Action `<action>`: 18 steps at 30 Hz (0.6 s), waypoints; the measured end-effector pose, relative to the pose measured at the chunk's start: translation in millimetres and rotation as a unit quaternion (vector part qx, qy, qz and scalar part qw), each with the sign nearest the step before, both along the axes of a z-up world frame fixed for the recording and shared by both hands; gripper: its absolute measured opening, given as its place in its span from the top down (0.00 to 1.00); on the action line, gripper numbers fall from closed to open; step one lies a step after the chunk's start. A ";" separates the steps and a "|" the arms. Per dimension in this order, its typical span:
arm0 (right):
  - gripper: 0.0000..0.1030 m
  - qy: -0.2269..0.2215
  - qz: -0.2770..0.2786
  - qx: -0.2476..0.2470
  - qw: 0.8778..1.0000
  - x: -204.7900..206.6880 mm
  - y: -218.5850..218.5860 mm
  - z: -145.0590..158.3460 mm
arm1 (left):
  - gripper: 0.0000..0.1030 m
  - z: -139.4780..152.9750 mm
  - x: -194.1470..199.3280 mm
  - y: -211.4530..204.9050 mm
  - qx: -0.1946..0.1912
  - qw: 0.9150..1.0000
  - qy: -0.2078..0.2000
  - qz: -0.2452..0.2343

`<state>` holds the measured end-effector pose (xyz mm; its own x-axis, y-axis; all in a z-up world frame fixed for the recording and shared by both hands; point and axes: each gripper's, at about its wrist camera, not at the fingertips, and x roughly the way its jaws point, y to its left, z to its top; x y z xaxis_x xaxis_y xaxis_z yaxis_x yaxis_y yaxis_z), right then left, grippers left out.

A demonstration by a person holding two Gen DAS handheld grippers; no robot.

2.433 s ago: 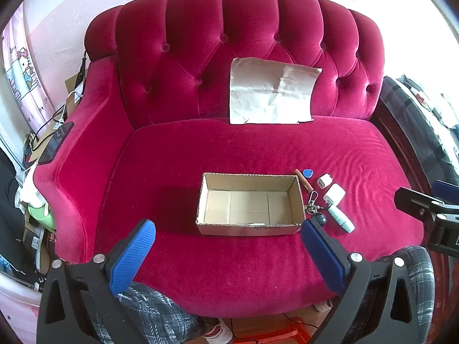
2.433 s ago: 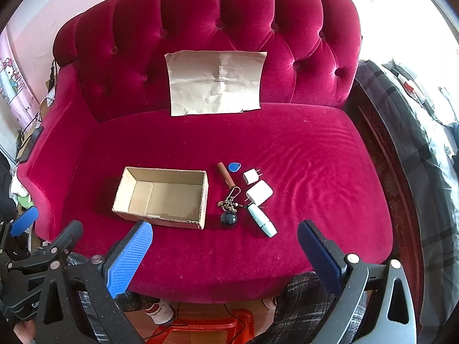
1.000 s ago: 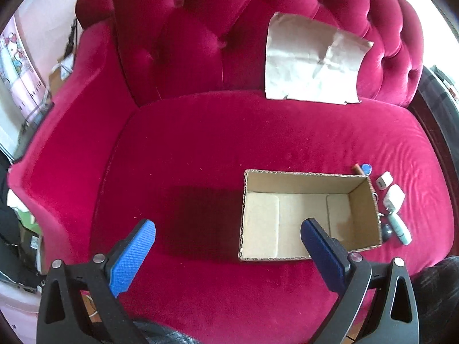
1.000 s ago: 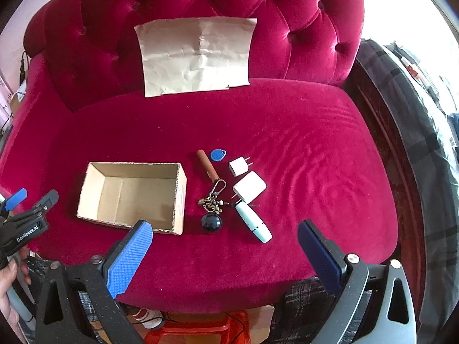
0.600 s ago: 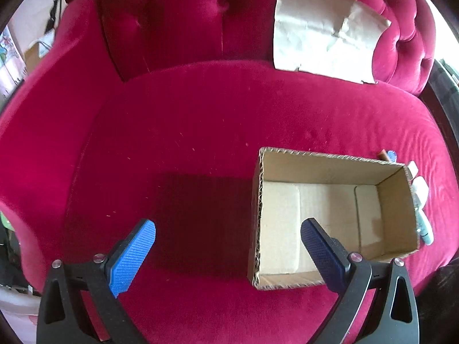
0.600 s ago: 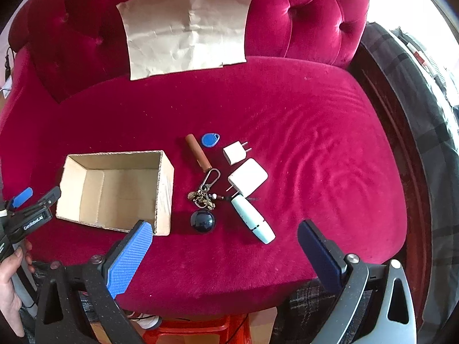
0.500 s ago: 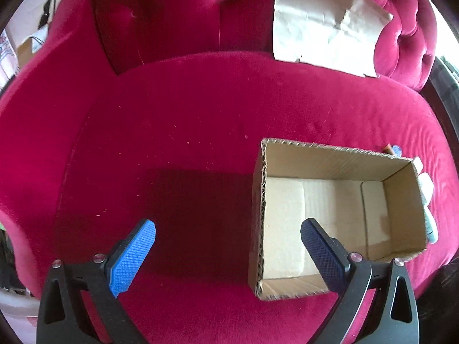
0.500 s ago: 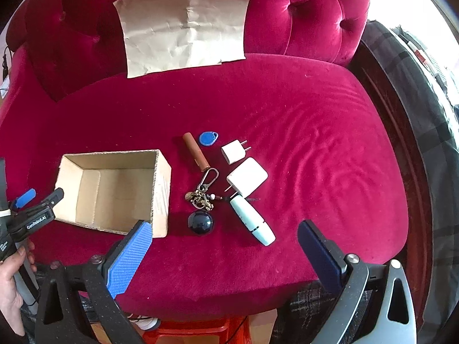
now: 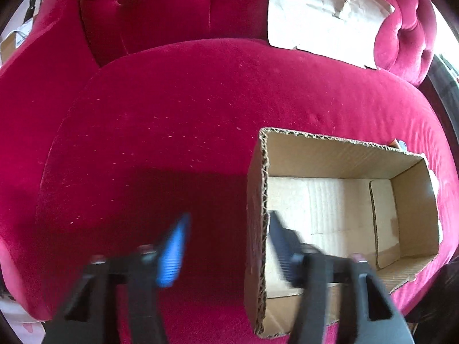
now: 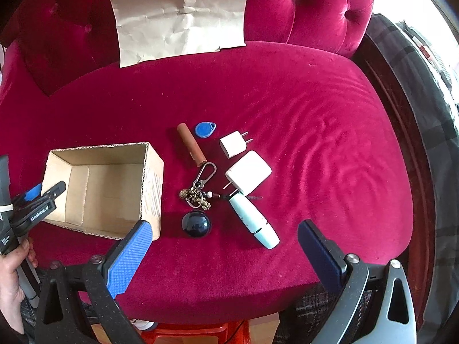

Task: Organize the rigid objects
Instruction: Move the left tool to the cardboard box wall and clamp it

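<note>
I have both grippers pointed steeply down over the crimson velvet sofa (image 10: 287, 91). My left gripper (image 9: 226, 246) has just been closing: its jaws straddle the left end wall of the open cardboard box (image 9: 338, 154), one blue pad (image 9: 172, 255) outside over the seat and the dark one inside the box. The pads are blurred, and I see a gap between the outer pad and the wall, so they do not pinch it. In the right wrist view the same gripper reaches that end of the box from the left edge of the picture, held by a hand (image 10: 11, 281).

My right gripper (image 10: 221, 258) hangs with its jaws spread wide and nothing between them, above the seat's front edge.

The box stands on the seat toward its front edge, left of the small things. Just beside its right wall lie a brown cylinder (image 10: 190, 144), a keyring with a carabiner (image 10: 200, 186) and a dark ball (image 10: 196, 224). A blue key fob (image 10: 205, 129) sits beside the cylinder's far end. Further right are a small white plug (image 10: 233, 144), a larger white charger (image 10: 248, 172) and a pale mint tube (image 10: 254, 219), the tube nearest the front edge.

A creased sheet of brown paper (image 10: 180, 14) leans against the sofa's backrest.
</note>
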<state>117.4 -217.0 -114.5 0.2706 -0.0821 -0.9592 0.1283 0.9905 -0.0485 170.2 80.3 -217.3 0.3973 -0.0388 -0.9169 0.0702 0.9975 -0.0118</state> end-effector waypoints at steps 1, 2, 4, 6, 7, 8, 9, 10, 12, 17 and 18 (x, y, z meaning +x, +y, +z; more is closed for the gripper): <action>0.00 0.000 0.000 -0.001 1.000 0.1 0.1 -0.2 | 0.65 -2.0 0.8 -0.8 -0.005 1.000 0.003 -0.003; 0.00 -0.001 0.001 -0.002 1.000 0.2 0.2 -0.8 | 0.69 -4.6 1.4 -1.9 -0.009 1.000 0.007 -0.008; 0.00 0.000 0.001 -0.006 1.000 0.6 -0.3 -2.4 | 0.83 -9.6 2.2 -3.6 -0.007 1.000 0.014 -0.015; 0.00 0.003 0.000 -0.006 1.000 0.8 -1.0 -4.6 | 0.89 -13.1 1.5 -4.7 -0.011 1.000 0.018 -0.021; 0.00 0.005 -0.001 -0.006 1.000 1.0 -1.2 -5.7 | 0.93 -12.7 0.8 -5.0 -0.014 0.999 0.016 -0.024; 0.00 0.006 -0.001 -0.004 1.000 0.9 -1.7 -6.7 | 0.94 -12.6 -0.5 -6.0 -0.013 0.999 0.014 -0.027; 0.00 0.006 -0.001 -0.003 1.000 0.7 -2.0 -7.6 | 0.95 -12.8 -1.5 -6.6 -0.012 0.999 0.013 -0.029; 0.00 0.006 -0.001 -0.002 1.000 0.2 -2.3 -7.8 | 0.97 -13.1 -2.3 -6.7 -0.012 0.999 0.012 -0.029; 0.00 0.006 0.000 -0.001 1.000 -0.6 -2.3 -8.8 | 0.97 -13.6 -1.4 -6.0 -0.015 1.000 0.011 -0.025; 0.00 0.004 0.004 -0.001 1.000 -2.5 -1.5 -13.0 | 0.97 -14.0 -5.2 -2.9 -0.017 1.000 0.010 -0.022; 0.00 0.005 0.004 0.000 1.000 -2.7 -1.3 -14.2 | 0.97 -13.9 -6.0 -2.9 -0.016 1.000 0.009 -0.023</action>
<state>114.7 -218.4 -128.7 0.2619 -0.0805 -0.9617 0.1190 0.9916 -0.0506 164.2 77.4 -231.3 0.3782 -0.0853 -0.9218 0.1159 0.9923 -0.0443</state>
